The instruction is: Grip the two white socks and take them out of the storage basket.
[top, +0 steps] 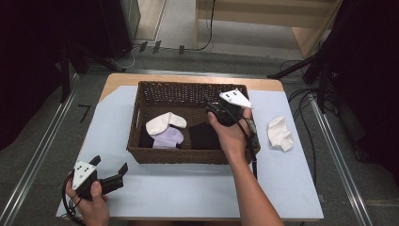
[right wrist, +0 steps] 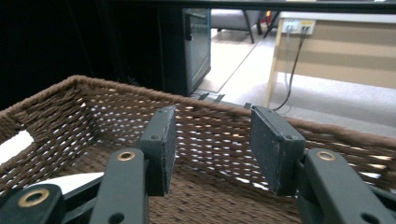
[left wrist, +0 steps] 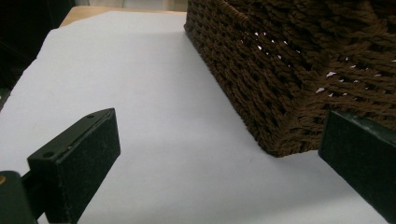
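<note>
I have the right hand-held gripper [top: 217,107] over the right half of the wicker basket [top: 141,156], its jaws parted and holding nothing. I read it as hovering above the basket floor after a drop or before a pick, but I cannot tell which. In the right gripper view its two pads [right wrist: 161,140] frame bare weave and the far wall, so nothing lies between them.

Inside the basket sit a white sock [top: 162,123], a lilac sock [top: 168,137] just near of it, and a dark garment [top: 204,135] to their right, close under my right hand [top: 231,134]. Another white sock [top: 280,133] lies on the tabletop [top: 188,181], right of the basket and well apart from it; I judge it waits its turn.

The left hand-held gripper [top: 109,171] rests at the near left corner, jaws wide and empty, parked out of the way, pointing at the basket's near corner [left wrist: 280,140].

The dark garment's shape is hard to make out against the dark weave, and my right forearm hides part of the near rim.
</note>
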The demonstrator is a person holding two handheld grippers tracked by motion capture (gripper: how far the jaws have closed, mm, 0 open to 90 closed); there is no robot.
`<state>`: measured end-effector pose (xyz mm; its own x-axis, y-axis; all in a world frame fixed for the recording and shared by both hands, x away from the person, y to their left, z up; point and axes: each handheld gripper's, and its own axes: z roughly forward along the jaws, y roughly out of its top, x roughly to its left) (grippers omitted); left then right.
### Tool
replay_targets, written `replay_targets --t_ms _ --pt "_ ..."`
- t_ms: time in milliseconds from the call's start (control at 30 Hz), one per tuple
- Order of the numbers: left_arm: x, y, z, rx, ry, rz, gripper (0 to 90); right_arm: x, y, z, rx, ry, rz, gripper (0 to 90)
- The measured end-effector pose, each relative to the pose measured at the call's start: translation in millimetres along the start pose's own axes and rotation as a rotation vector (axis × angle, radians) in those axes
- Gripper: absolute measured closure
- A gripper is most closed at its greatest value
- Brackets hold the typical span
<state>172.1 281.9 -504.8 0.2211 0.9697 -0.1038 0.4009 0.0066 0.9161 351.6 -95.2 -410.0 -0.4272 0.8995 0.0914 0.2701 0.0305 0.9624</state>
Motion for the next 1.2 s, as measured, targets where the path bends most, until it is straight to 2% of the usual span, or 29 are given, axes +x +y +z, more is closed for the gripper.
replay_targets --t_ms 300,433,500,533,633,700,800,933,967,1133,1200 --pt "0.4 -0.1 0.2 -0.003 -0.001 -0.004 0.0 32.9 -4.0 33.3 0.076 0.07 0.003 49.6" --pt "0.6 -0.1 0.3 -0.002 -0.002 -0.005 0.0 48.3 -5.3 43.3 0.092 0.112 0.0 49.2" --pt "0.7 0.0 0.2 -0.002 -0.002 -0.005 0.0 51.7 -6.0 46.2 0.099 0.117 0.0 49.0" --pt "0.6 0.1 0.0 0.0 -0.001 -0.007 0.0 59.4 -8.3 54.0 0.132 0.134 0.002 48.1" --pt "0.7 0.0 -0.1 -0.001 0.0 -0.007 0.0 66.2 -11.4 62.6 0.172 0.141 -0.002 46.1" --pt "0.7 0.0 -0.1 -0.001 0.0 -0.008 0.0 71.6 -15.3 71.6 0.218 0.156 -0.008 45.0" --pt "0.9 -0.1 0.0 -0.005 -0.002 -0.009 0.0 76.8 -18.6 80.8 0.265 0.178 -0.01 42.9" --pt "0.5 -0.2 -0.1 -0.007 -0.002 -0.011 0.0 79.1 -23.0 92.5 0.333 0.212 0.016 39.7" --pt "0.6 -0.2 -0.1 -0.007 -0.002 -0.011 0.0 79.9 -25.2 96.9 0.368 0.22 0.036 40.3" --pt "0.6 -0.3 -0.1 -0.008 -0.003 -0.013 0.0 80.7 -29.3 105.6 0.393 0.219 0.074 37.1" --pt "0.7 -0.2 -0.2 -0.006 -0.004 -0.01 0.0 79.9 -35.1 111.9 0.442 0.204 0.084 34.8"
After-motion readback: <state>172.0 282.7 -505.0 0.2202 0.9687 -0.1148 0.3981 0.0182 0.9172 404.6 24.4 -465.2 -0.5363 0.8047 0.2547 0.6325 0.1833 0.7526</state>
